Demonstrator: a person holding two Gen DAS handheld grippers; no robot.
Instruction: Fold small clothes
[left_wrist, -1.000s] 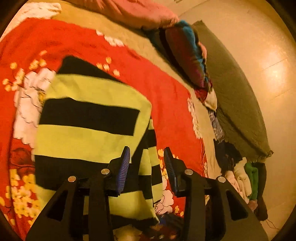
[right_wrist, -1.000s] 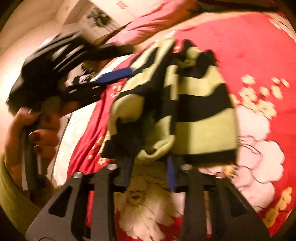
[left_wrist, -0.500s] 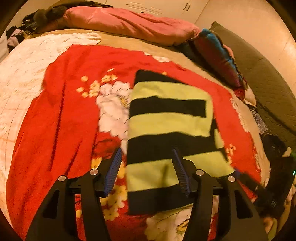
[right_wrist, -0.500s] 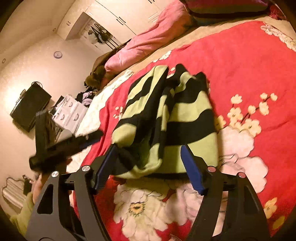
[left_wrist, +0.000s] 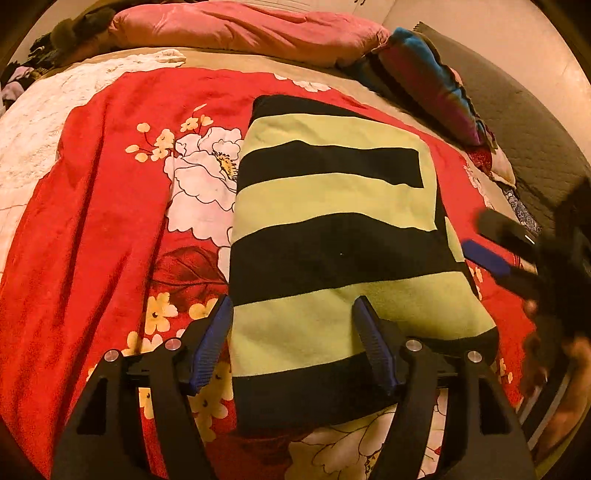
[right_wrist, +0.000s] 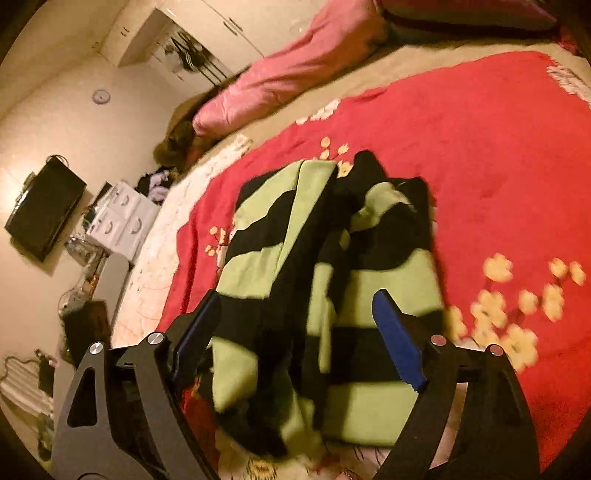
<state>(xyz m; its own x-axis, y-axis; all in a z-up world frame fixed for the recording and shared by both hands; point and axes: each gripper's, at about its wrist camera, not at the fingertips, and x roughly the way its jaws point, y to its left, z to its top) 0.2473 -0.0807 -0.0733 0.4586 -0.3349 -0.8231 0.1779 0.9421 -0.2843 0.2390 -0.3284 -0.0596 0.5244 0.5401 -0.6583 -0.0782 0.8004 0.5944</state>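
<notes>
A yellow-green and black striped garment (left_wrist: 332, 240) lies folded flat on the red floral bedspread (left_wrist: 92, 221). My left gripper (left_wrist: 291, 339) hovers over its near-left corner. Its jaws are opening, the blue pads apart and pressing on nothing. In the right wrist view the same garment (right_wrist: 332, 295) shows its bunched, layered side. My right gripper (right_wrist: 295, 339) stands over that near edge, jaws opening wide, and the pads do not press the cloth. The right gripper (left_wrist: 495, 251) also shows blurred at the left view's right edge.
A pink pillow (left_wrist: 240, 29) lies along the bed's far end, and a dark multicoloured cushion (left_wrist: 428, 77) sits at the far right. A white lace sheet (left_wrist: 33, 125) borders the bedspread. Beyond the bed stand a black screen (right_wrist: 44, 210) and a white drawer unit (right_wrist: 122, 221).
Both grippers have let go of the garment and opened wider. The garment now rests flat on the bedspread. The left view has swung to face the bed, and the right gripper has drawn back.
</notes>
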